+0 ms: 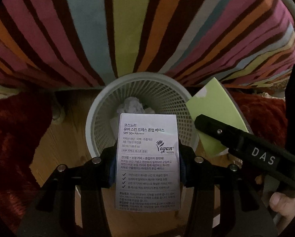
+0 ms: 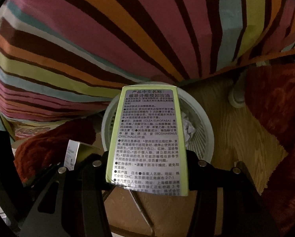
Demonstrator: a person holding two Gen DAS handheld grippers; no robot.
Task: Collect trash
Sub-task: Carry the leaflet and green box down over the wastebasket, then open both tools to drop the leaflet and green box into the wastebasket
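Note:
My left gripper (image 1: 147, 167) is shut on a white cosmetics box (image 1: 147, 158) printed with Korean text, held over the near rim of a pale mesh waste basket (image 1: 167, 98). Crumpled white paper (image 1: 131, 106) lies inside the basket. My right gripper (image 2: 147, 169) is shut on a green cosmetics box (image 2: 147, 138) with a silver Chinese label, held over the same basket (image 2: 202, 126). In the left wrist view the green box (image 1: 214, 106) and the right gripper's black body (image 1: 246, 146) show at the right. The white box (image 2: 73, 154) shows at the lower left of the right wrist view.
A striped multicoloured bed cover (image 1: 127, 29) hangs right behind the basket. The basket stands on a wooden floor (image 2: 236, 128). Dark red fluffy rugs (image 1: 15, 138) lie on both sides (image 2: 275, 118). A white bed-leg foot (image 2: 236, 96) stands near the basket.

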